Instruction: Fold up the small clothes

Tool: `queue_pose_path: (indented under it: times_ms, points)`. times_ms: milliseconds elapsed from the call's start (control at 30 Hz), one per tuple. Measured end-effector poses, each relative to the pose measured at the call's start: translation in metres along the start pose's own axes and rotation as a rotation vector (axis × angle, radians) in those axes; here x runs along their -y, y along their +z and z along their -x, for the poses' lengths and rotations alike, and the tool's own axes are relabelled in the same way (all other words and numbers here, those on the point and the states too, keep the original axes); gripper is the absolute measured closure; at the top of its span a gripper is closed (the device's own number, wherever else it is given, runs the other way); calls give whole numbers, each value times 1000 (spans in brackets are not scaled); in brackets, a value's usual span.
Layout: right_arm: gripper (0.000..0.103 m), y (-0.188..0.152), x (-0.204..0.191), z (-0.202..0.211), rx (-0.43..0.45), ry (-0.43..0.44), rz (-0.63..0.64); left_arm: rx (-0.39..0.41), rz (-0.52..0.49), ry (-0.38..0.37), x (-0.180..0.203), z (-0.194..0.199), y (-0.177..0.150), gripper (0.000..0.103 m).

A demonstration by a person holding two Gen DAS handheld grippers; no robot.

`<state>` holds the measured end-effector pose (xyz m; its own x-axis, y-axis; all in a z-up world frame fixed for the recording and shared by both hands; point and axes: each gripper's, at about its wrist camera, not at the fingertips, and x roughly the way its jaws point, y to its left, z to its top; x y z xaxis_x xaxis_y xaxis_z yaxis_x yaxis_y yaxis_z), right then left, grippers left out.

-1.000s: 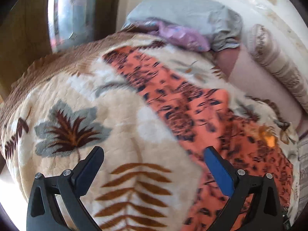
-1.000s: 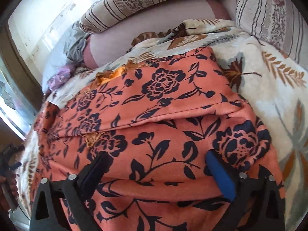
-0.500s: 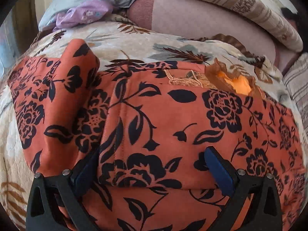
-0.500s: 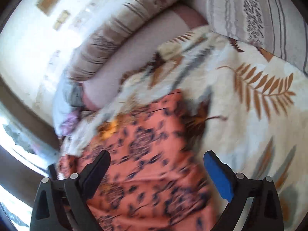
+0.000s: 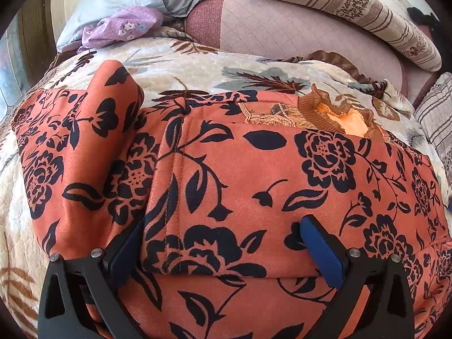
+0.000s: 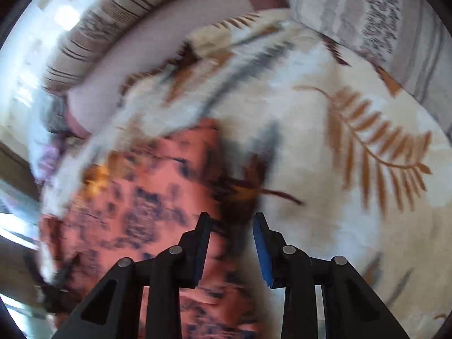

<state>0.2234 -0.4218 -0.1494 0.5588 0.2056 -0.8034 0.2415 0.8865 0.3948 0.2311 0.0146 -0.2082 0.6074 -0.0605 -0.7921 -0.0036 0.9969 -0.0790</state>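
Left gripper (image 5: 226, 243) fingers straddle the orange floral garment (image 5: 254, 169); blanket (image 5: 197, 67) beneath.

Orange floral garment (image 5: 254, 169) – matt, suede-like cloth, blanket (image 5: 197, 67) – plush fleece

The left wrist view looks steeply down and forward along its gripper (image 5: 223, 243), very near the orange garment (image 5: 254, 175), which fills the frame from 3 through 6 to 9 o'clock. The blanket (image 5: 197, 67) crosses above it, with the striped bolster (image 5: 353, 8) at 1 o'clock and grey and purple cloths (image 5: 124, 25) at 11.

The right wrist view is blurred. It also tilts down along its gripper (image 6: 230, 243), from a little farther off, facing the blanket (image 6: 353, 197). Here the garment (image 6: 147, 197) lies at 8 o'clock, the bolster (image 6: 93, 36) at 10 and a striped pillow (image 6: 375, 19) at 1.

Both views share garment, blanket and bolster.
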Motion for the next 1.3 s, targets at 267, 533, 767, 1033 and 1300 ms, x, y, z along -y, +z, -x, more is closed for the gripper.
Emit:
queue_pose_path:
  times_ms: [267,533,767,1033,1300]
  points:
    - [16,22,12,-58,-42,125,-225,1,4,-6,-2,1,0,0]
    - [12,-38,-92,12,246,75,62,5,3,-1,0,-1,1,0]
    - [0,-85,-108,-39,116,-242,276,-18,153,-292,-30,46,24,0]
    - [0,-90,-109,-43,153,-230,273,286,530,-200,-235,106,61,0]
    - [0,-92,-101,-56,180,-219,264,121,950,-133,-390,3,77,1]
